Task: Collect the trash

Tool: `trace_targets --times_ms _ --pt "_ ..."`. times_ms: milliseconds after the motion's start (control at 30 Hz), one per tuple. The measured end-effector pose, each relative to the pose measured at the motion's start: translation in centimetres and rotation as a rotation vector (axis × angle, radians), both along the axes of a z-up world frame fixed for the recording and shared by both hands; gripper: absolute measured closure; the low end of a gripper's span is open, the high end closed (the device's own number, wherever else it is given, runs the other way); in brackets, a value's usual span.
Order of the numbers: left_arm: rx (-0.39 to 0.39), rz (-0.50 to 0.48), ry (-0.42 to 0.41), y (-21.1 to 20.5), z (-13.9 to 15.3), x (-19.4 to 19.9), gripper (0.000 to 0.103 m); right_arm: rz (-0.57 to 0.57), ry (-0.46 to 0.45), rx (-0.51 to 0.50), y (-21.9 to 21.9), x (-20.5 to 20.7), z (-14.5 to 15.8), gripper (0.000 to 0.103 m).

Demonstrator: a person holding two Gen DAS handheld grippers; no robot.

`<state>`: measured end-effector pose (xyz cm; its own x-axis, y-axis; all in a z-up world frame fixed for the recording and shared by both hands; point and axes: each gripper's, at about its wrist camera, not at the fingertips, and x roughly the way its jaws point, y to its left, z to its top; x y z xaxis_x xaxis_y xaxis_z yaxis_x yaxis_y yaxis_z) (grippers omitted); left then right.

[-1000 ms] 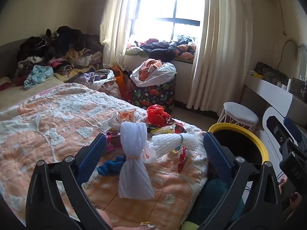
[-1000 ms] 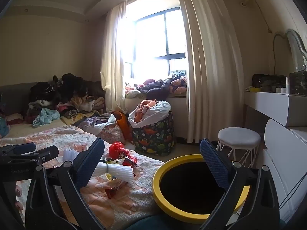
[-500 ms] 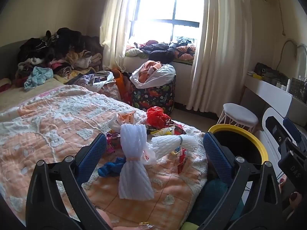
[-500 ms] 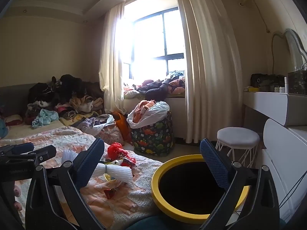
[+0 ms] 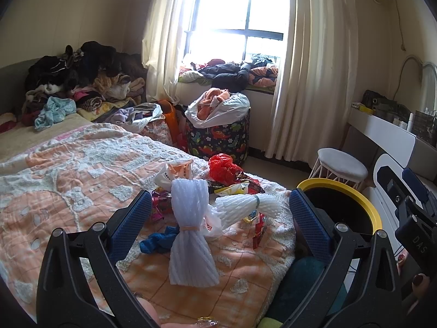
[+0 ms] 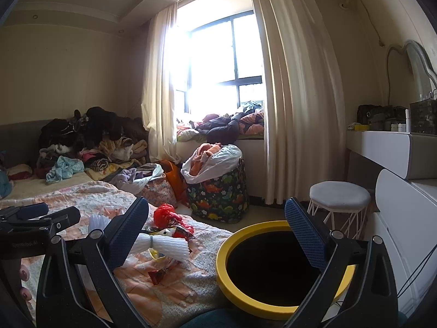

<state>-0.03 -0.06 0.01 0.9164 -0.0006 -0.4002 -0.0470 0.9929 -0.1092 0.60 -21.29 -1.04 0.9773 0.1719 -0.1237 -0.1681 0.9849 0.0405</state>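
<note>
Trash lies on the orange-and-white blanket (image 5: 68, 180): a white foam net bundle (image 5: 191, 235), a second foam net bundle (image 5: 243, 205), a blue scrap (image 5: 155, 242), a red plastic bag (image 5: 222, 165) and snack wrappers (image 5: 235, 188). My left gripper (image 5: 218, 221) is open and empty, hovering over the foam bundles. My right gripper (image 6: 215, 232) is open and empty above the black bin with a yellow rim (image 6: 273, 268), beside the bed. The second foam bundle (image 6: 161, 243) and red bag (image 6: 164, 213) also show in the right wrist view.
A dinosaur-print hamper (image 5: 218, 136) full of clothes stands under the window. Clothes are piled at the bed's far end (image 5: 82, 82). A white stool (image 5: 341, 166) and a white dresser (image 5: 390, 134) stand to the right of the bin (image 5: 341, 207).
Both views have shifted slightly, as both grippers drifted a little. Nothing was grasped or let go.
</note>
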Motion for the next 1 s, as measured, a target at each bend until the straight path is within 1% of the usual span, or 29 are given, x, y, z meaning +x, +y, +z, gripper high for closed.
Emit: trace_targets --times_ms 633,867,900,1000 --pt "0.003 0.000 -0.005 0.0 0.0 0.0 0.010 -0.004 0.005 -0.002 0.2 -0.1 -0.3 0.006" --pt "-0.004 -0.002 -0.004 0.0 0.0 0.0 0.010 0.001 0.021 0.002 0.1 0.0 -0.6 0.006" --pt "-0.007 -0.003 -0.004 0.0 1.3 0.0 0.010 0.004 0.023 0.003 0.1 0.0 -0.6 0.006" --pt "-0.005 -0.003 -0.003 0.0 1.4 -0.1 0.010 0.006 0.030 0.003 0.0 0.2 -0.6 0.006"
